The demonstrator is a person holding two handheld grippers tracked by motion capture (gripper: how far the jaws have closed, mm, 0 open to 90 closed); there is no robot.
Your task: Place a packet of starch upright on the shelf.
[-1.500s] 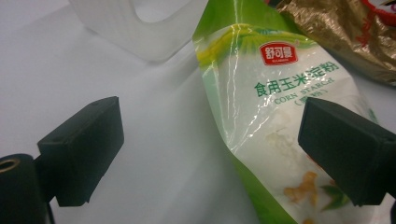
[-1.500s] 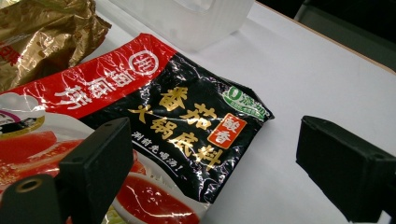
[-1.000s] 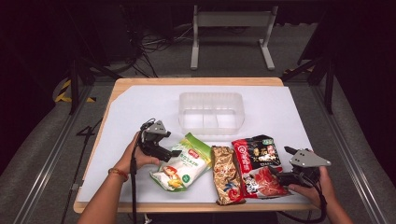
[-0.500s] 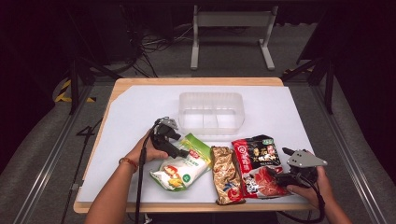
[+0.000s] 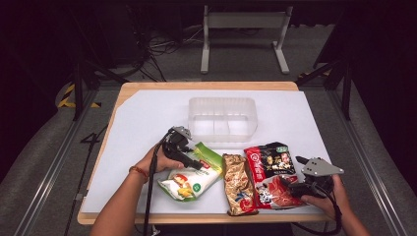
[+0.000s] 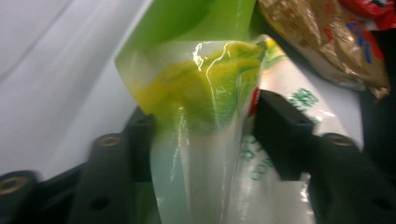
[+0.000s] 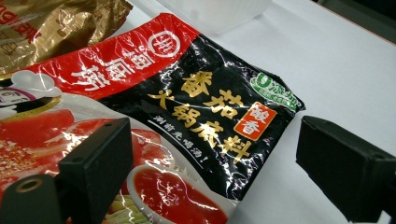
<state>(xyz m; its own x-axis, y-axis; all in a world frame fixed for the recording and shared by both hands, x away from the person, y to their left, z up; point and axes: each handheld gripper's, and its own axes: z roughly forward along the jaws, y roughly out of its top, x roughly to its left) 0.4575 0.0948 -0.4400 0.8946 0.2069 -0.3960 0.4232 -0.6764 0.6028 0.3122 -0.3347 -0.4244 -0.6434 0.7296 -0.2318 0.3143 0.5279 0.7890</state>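
Observation:
A green and white snack bag (image 5: 193,176) lies at the front left of the white mat. My left gripper (image 5: 194,160) is at the bag's upper end. Its jaws have just been closing, and in the left gripper view (image 6: 205,128) the bag's film (image 6: 201,93) stands bunched up between both pads. A red and black sauce packet (image 5: 268,169) lies at the front right. My right gripper (image 5: 287,186) rests low at its right edge, open, and the packet's corner (image 7: 201,102) lies between the wide-spread jaws (image 7: 210,154).
A gold snack bag (image 5: 238,184) lies between the green bag and the red packet. A clear plastic container (image 5: 222,101) with inner dividers stands behind them at mid-table. The white mat (image 5: 142,118) covers the wooden table, with dark floor and stands beyond.
My left hand has moved right onto the green bag's upper end, and its jaws have closed from wide open onto the bag. The right hand has stayed put.

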